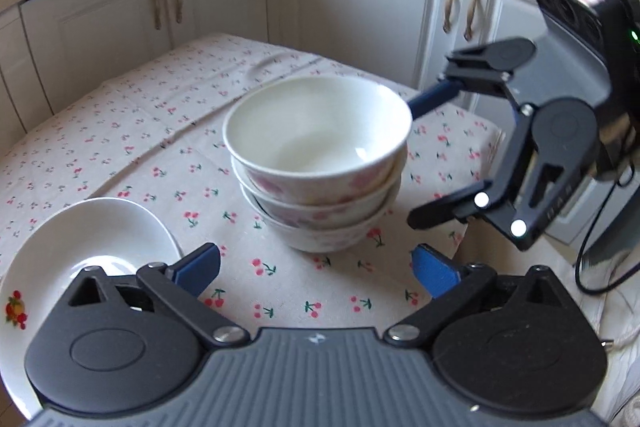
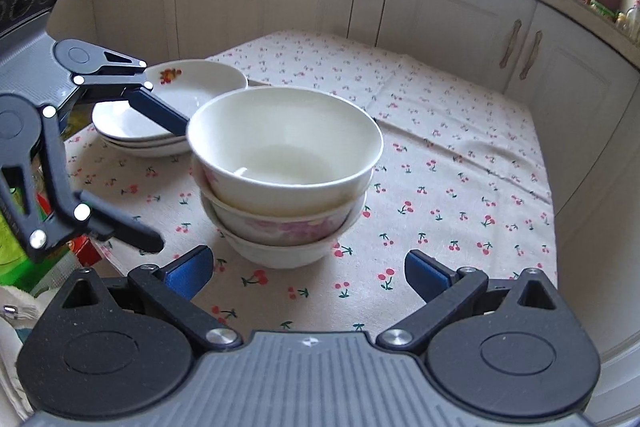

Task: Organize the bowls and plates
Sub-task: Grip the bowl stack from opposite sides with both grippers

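Three bowls [image 1: 320, 163] stand nested on the table [image 1: 132, 131], both grippers' jaws released and empty; the plates [image 2: 176, 107] likely need squaring next.

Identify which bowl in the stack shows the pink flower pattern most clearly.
The middle bowl: pink blooms show plainly on its wall, while the bottom bowl looks nearly plain white.

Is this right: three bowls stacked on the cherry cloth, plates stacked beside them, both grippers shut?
Not the grippers. The left gripper and right gripper are both open and empty, as each wrist view shows. The three stacked bowls and plates on the cloth are right.
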The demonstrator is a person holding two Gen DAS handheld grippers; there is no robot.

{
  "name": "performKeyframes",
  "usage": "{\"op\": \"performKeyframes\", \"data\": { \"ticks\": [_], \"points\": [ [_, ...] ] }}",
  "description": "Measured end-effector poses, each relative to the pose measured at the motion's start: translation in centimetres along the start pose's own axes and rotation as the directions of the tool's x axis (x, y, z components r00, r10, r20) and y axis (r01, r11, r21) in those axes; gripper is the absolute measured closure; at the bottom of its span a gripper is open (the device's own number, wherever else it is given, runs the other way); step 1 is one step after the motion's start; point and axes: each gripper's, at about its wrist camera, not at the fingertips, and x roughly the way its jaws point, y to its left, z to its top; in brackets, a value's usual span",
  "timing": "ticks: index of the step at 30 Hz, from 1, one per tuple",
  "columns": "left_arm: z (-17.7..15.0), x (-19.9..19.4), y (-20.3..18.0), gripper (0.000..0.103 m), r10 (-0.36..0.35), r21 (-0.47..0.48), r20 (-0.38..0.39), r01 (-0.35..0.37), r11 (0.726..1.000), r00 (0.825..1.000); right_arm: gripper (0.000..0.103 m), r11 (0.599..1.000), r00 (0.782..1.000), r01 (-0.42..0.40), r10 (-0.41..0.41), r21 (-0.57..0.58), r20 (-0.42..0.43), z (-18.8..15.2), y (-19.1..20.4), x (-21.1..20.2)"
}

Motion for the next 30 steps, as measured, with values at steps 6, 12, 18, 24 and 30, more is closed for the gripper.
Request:
{"op": "performKeyframes", "data": {
  "ticks": [6,12,18,24,30],
  "points": [
    [-0.1,1.7,0.3,0.001,-0.023,0.047,-0.052,0.025,0.999,0.998,0.0,0.997,0.997,-0.061,0.059,-0.04,-0.039,0.3,-1.1,2.3],
    [0.5,3.4,1.1,0.002,-0.063,0.078,-0.095,0.07,0.994,0.994,0.0,0.987,0.989,-0.129,0.121,-0.101,-0.082,1.0,-1.8,4.3],
    [1.6,4.5,1.7,0.002,-0.088,0.119,-0.105,0.1,0.988,0.991,0.0,0.966,0.976,-0.202,0.185,-0.159,-0.119,1.6,-2.3,4.8],
    [2.3,5.1,1.8,0.004,-0.12,0.175,-0.111,0.139,0.975,0.987,0.0,0.951,0.971,-0.223,0.197,-0.213,-0.138,2.0,-2.1,4.8],
    [3.0,5.0,2.3,0.005,-0.161,0.202,-0.105,0.18,0.963,0.981,0.002,0.934,0.966,-0.244,0.211,-0.26,-0.15,2.3,-2.1,4.7]
  ]
}}
